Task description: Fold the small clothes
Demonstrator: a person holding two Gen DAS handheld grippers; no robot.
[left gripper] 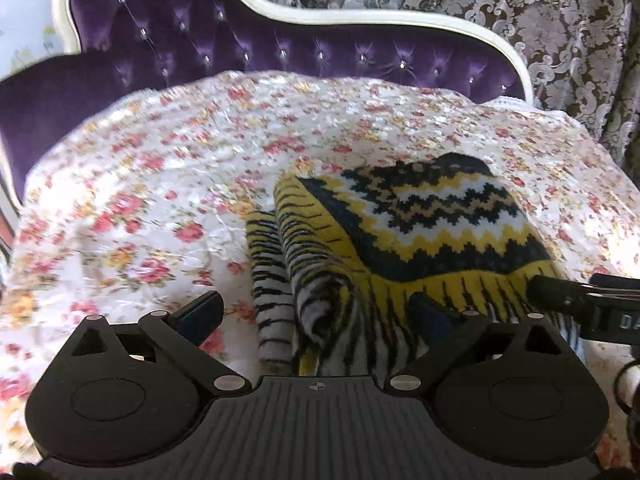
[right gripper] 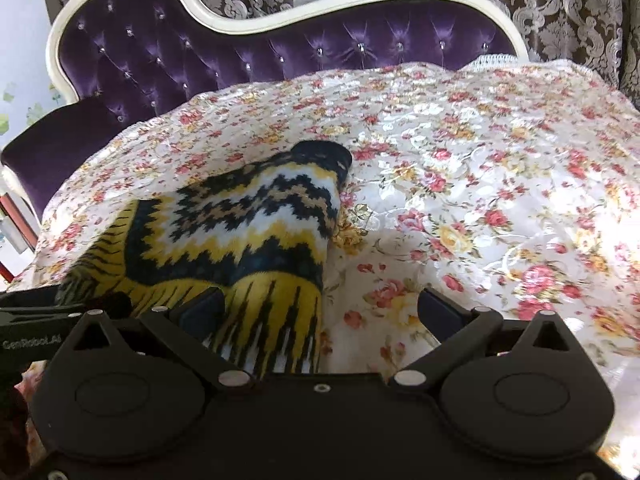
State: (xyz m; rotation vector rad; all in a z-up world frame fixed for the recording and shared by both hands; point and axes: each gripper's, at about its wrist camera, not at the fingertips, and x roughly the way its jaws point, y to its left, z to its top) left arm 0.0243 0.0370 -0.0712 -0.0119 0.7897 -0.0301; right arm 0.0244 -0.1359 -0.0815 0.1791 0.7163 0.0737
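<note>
sweater point(left gripper: 416, 224): soft, light, floppy knit | grip: yellow hem corners | left gripper point(left gripper: 316, 312), right gripper point(right gripper: 320, 308): jaws spread wide, empty

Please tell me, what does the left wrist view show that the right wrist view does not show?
Only the left wrist view shows the striped folded edge on the sweater's left side, between the open fingers of the left hand-held gripper.

Only the right wrist view shows the wide bare floral cover right of the sweater, and the open right hand-held gripper astride its hem corner.

Both show the yellow, navy and white zigzag sweater and the purple tufted headboard.
</note>
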